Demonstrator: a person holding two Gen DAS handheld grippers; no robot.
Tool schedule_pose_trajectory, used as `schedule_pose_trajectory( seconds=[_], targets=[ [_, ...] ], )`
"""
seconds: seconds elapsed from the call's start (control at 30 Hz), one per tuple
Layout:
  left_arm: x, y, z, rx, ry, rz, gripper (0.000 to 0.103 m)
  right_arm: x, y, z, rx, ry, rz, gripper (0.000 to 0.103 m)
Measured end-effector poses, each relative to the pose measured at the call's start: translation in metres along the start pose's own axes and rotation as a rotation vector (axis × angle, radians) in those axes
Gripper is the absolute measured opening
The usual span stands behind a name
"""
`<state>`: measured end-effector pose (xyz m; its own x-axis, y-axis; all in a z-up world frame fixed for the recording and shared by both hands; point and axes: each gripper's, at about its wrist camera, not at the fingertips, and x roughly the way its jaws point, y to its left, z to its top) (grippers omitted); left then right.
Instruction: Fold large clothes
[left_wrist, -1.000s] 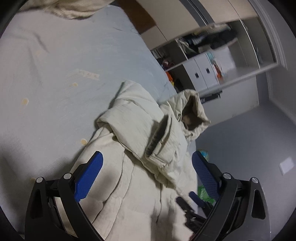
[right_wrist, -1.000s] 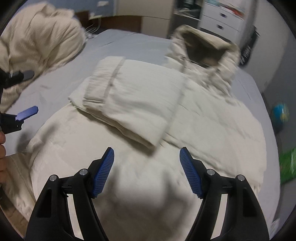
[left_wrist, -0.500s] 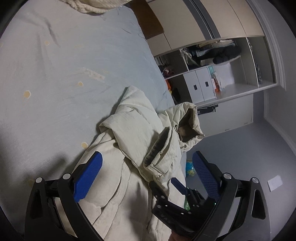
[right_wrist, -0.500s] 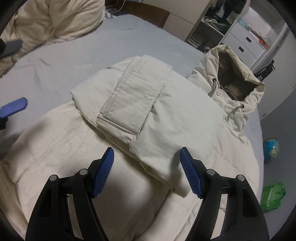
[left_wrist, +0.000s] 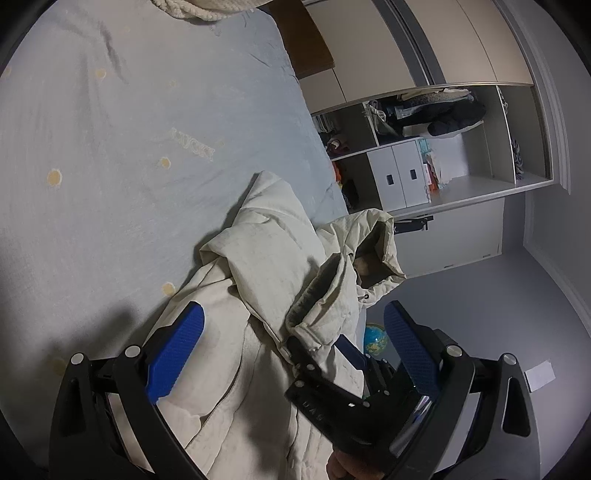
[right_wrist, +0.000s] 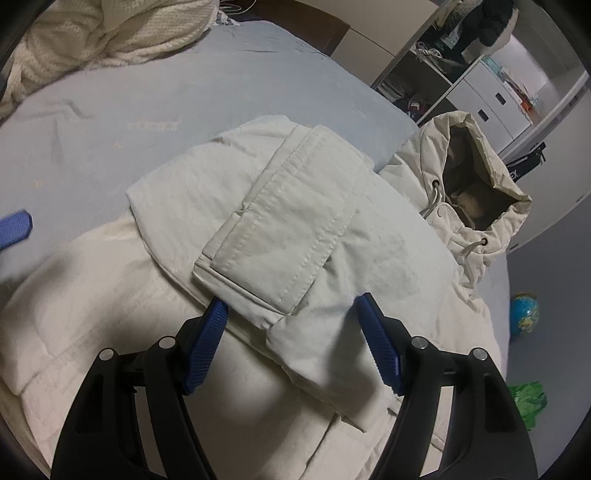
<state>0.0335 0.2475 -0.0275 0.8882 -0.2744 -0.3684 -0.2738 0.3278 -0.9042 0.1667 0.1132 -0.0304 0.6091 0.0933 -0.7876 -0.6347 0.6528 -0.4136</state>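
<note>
The right gripper (right_wrist: 290, 332) is spread, straddling the cuff of the cream padded hooded jacket (right_wrist: 258, 369) without clamping it; the left gripper (left_wrist: 291, 347) hangs released above the hem. On the pale blue bed (left_wrist: 129, 147), 1 sleeve lies folded across the jacket; remaining folds look undone.

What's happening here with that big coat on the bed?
A person holding a tool in each hand is folding a cream hooded coat on a blue bed. One sleeve already lies folded across the body. The right tool is open, its fingers straddling the sleeve's cuff end. The left tool is open too, above the coat, gripping nothing.
</note>
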Motion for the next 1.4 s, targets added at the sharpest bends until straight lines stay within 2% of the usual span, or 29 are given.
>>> schedule_pose_trajectory(
  seconds=[0.03, 0.1, 0.2, 0.4, 0.6, 0.7, 0.77, 0.93, 1.07, 1.17, 1.23, 1.3, 1.4],
  targets=[
    [0.0, 0.001, 0.0, -0.002, 0.0, -0.001, 0.093, -0.001, -0.005, 0.001, 0.021, -0.006, 0.015, 0.056],
    [0.0, 0.002, 0.0, -0.006, 0.0, -0.001, 0.094, -0.006, -0.018, 0.001, 0.082, -0.027, 0.036, 0.041],
    [-0.001, 0.002, 0.0, -0.006, 0.001, -0.002, 0.094, -0.014, -0.038, 0.001, 0.167, -0.057, 0.056, 0.027],
    [-0.001, 0.002, 0.0, -0.006, 0.0, 0.0, 0.094, -0.034, -0.093, -0.012, 0.373, -0.116, 0.083, 0.021],
    [0.0, 0.004, 0.001, -0.009, 0.001, 0.0, 0.094, -0.049, -0.156, -0.057, 0.673, -0.159, 0.128, 0.021],
    [0.001, 0.003, 0.001, 0.0, 0.004, 0.003, 0.094, -0.044, -0.19, -0.098, 0.866, -0.151, 0.19, 0.022],
    [0.002, 0.002, 0.001, 0.009, 0.007, 0.006, 0.094, -0.039, -0.202, -0.117, 0.939, -0.139, 0.233, 0.023],
    [0.004, -0.001, -0.001, 0.027, 0.016, 0.015, 0.094, -0.028, -0.227, -0.153, 1.078, -0.141, 0.325, 0.031],
    [0.006, -0.001, -0.001, 0.031, 0.02, 0.022, 0.094, -0.027, -0.238, -0.174, 1.165, -0.177, 0.384, 0.051],
    [0.008, -0.002, -0.002, 0.034, 0.022, 0.028, 0.094, -0.023, -0.241, -0.189, 1.225, -0.187, 0.417, 0.052],
    [0.009, -0.003, -0.002, 0.04, 0.025, 0.032, 0.093, -0.012, -0.246, -0.195, 1.251, -0.154, 0.416, 0.051],
    [0.01, -0.005, -0.003, 0.047, 0.026, 0.033, 0.094, -0.004, -0.252, -0.202, 1.284, -0.135, 0.404, 0.023],
    [0.011, -0.004, -0.003, 0.049, 0.027, 0.037, 0.094, 0.004, -0.262, -0.214, 1.342, -0.125, 0.405, 0.013]
  ],
)
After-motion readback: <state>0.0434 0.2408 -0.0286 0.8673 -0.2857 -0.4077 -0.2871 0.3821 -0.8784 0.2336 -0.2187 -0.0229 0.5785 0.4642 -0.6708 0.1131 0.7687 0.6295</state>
